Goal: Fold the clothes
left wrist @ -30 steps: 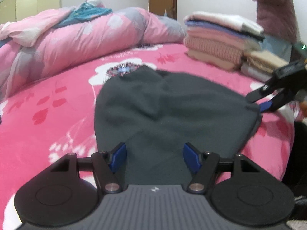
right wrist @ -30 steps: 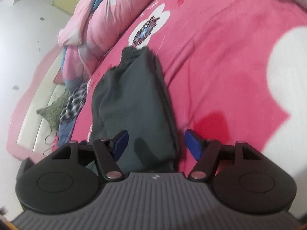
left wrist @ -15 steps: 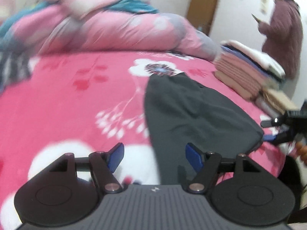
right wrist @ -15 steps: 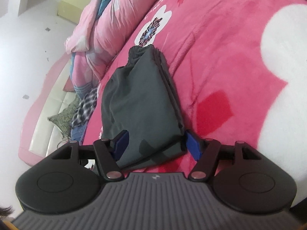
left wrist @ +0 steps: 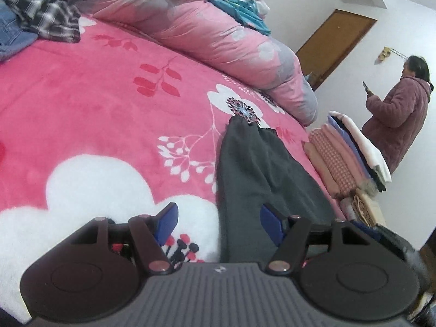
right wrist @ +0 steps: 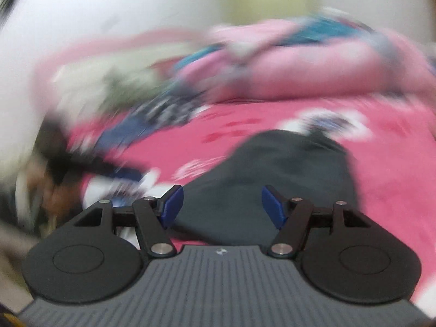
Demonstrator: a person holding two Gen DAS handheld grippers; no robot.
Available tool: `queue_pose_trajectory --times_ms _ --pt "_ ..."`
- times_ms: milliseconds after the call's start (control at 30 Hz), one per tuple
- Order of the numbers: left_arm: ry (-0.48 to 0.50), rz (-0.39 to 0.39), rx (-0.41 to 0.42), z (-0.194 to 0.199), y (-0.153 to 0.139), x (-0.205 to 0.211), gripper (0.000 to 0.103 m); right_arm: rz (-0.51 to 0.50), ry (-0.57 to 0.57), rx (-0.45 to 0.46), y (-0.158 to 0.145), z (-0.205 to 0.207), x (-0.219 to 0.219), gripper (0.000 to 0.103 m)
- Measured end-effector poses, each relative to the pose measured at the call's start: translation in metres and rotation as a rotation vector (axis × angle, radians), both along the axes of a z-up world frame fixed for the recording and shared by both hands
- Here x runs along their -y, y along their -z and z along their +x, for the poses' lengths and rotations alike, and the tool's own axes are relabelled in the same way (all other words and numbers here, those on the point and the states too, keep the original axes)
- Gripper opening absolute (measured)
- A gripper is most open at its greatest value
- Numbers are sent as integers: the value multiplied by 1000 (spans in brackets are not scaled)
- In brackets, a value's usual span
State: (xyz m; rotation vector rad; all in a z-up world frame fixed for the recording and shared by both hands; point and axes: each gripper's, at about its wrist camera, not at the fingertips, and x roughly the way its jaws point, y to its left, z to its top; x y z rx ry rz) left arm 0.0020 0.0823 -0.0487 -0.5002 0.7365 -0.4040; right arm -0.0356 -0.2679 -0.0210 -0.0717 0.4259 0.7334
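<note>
Only the left wrist view is sharp. It shows the dark grey garment (left wrist: 261, 179) lying folded into a long strip on the pink flowered bedspread (left wrist: 81, 103), its gathered end on a white flower print. To the right of it stands a stack of folded clothes (left wrist: 346, 160) at the bed's edge, a rolled pink quilt (left wrist: 218, 41) lies behind, and a plaid shirt (left wrist: 46, 13) lies crumpled at the upper left. A person in a mauve padded coat (left wrist: 397, 117) stands by the wall near a brown door (left wrist: 335, 46), holding up a phone. None of the stack, the person or the door appears in the right wrist view.

The left gripper (left wrist: 218, 223) has its jaws apart and closing slightly, with nothing pressed between the blue pads; the garment's near edge runs below the gap and the right pad.

The right wrist view is smeared by motion. The right gripper (right wrist: 222, 204) stands out clearly, jaws wide and empty, above the garment's (right wrist: 272, 174) near end. Beyond it the quilt (right wrist: 299, 62) and a heap of clothes at the left are only streaks. A dark shape at the far left is too blurred to identify.
</note>
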Motion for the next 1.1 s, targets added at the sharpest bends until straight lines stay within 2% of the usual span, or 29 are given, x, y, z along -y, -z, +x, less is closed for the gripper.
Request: queue_pose_trajectory --times_ms 67,167,267,400,467,567,733,833,933,967,1000,1033,1100 --pt "3 8 -3 -2 0 0 67 -143 -87 66 8 -6 -37 64" --pt "48 77 42 -14 -3 5 67 -316 -156 140 19 -11 -75 62" --pt "101 147 84 -26 -7 12 67 -378 -148 150 24 -8 -86 61" --pt "184 249 151 -39 -10 27 69 -439 -129 159 31 -8 -96 51" --pt "202 260 148 -41 -8 31 69 -430 -145 172 31 -14 -99 51" --pt "190 215 111 -37 -2 29 69 -427 -203 213 32 -23 -108 51" --pt "145 139 83 -35 -1 15 67 -505 -241 289 47 -27 -133 54" --pt "118 117 78 -36 -3 6 67 -516 -225 277 58 -18 -144 55" --pt "93 96 69 -37 -4 -1 67 -481 -200 237 63 -6 -148 53" --pt "87 94 69 -37 -4 -3 67 -447 -189 209 61 -2 -146 48" --pt "83 93 71 -37 -5 -3 68 -414 -179 181 59 2 -144 31" --pt "80 93 74 -36 -6 -4 68 -379 -168 156 57 6 -141 21" --pt "75 89 81 -34 -7 -5 68 -290 -137 106 51 14 -130 10"
